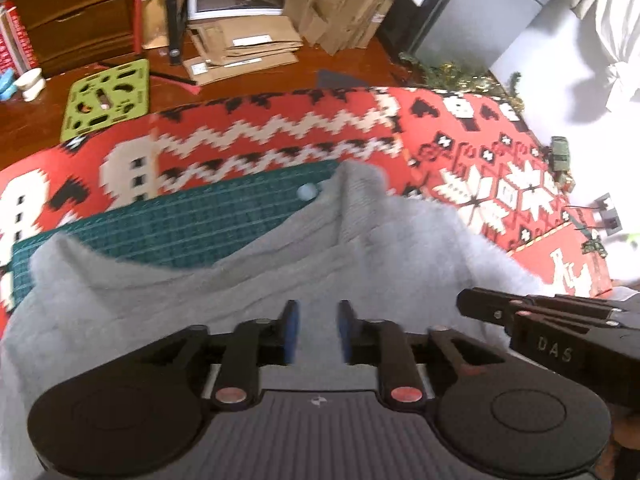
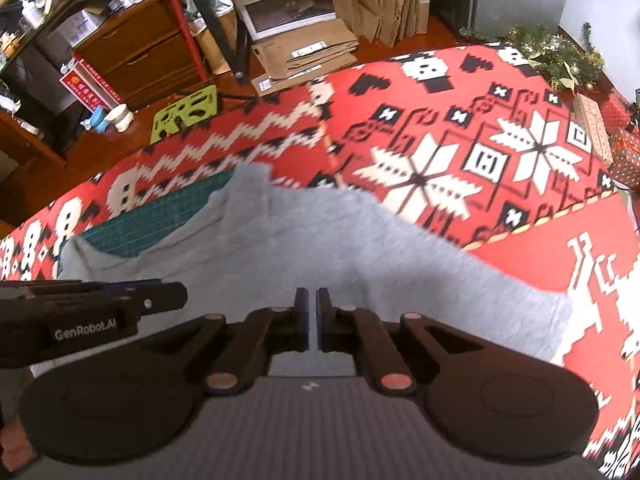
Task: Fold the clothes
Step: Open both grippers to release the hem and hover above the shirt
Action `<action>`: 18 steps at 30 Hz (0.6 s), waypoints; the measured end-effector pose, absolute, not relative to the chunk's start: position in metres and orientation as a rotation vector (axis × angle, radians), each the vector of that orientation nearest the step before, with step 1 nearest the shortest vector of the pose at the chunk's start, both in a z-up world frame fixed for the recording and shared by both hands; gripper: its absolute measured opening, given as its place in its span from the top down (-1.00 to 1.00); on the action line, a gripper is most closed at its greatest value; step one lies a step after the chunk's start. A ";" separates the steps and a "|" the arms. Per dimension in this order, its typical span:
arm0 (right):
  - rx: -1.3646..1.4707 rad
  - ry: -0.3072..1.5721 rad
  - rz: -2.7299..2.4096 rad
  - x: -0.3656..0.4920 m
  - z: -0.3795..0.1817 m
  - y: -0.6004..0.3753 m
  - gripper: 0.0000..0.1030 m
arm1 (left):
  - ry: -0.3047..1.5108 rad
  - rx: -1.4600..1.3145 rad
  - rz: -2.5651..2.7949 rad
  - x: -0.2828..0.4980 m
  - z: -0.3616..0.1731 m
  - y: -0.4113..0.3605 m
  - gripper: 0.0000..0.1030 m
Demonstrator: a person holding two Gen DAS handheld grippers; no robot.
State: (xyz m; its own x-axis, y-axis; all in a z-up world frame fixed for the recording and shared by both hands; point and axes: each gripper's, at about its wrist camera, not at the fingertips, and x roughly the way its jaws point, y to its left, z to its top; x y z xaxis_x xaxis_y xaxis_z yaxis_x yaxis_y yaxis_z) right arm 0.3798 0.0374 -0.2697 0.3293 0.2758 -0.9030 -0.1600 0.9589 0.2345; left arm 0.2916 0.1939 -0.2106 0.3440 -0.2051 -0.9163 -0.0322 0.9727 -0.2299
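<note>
Garment: grey sweatshirt [image 2: 320, 248] lies spread on a red patterned blanket [image 2: 460, 128], its far left part over a green gridded cutting mat [image 1: 208, 216].
Long axis: runs roughly left to right across both views; a ribbed cuff or collar end [image 1: 360, 184] rises at the far edge, a flat corner [image 2: 552, 312] trails to the right.
Left gripper [image 1: 316, 332]: jaws apart with a clear gap between the blue pads [image 1: 291, 330]; nothing between them; fabric lies directly ahead and below.
Right gripper [image 2: 313, 320]: jaws drawn nearly together, only a narrow slit between them; whether cloth is pinched there cannot be told from these views.
Relative position: both tools sit at the near edge of the garment, side by side and close; each appears at the edge of the other's view.
Deciding relation: the cloth extends away from both tongs, so a fold would carry the near edge forward. The right tool is nearer the free right corner; the left is nearer the mat side.
Image quality: motion blur on fabric; contact uncertain.
</note>
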 end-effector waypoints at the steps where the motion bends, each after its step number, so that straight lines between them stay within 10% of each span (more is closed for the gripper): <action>1: 0.107 1.203 0.292 0.377 -0.269 0.042 0.75 | 1.216 -0.216 -0.102 0.286 -0.210 0.199 0.31; 11: -0.022 1.227 0.412 0.346 -0.264 0.100 -0.07 | 1.227 -0.219 0.031 0.230 -0.210 0.261 -0.39; 18: -0.076 1.193 0.492 0.335 -0.259 0.137 -0.15 | 1.169 -0.194 0.152 0.205 -0.209 0.298 -0.29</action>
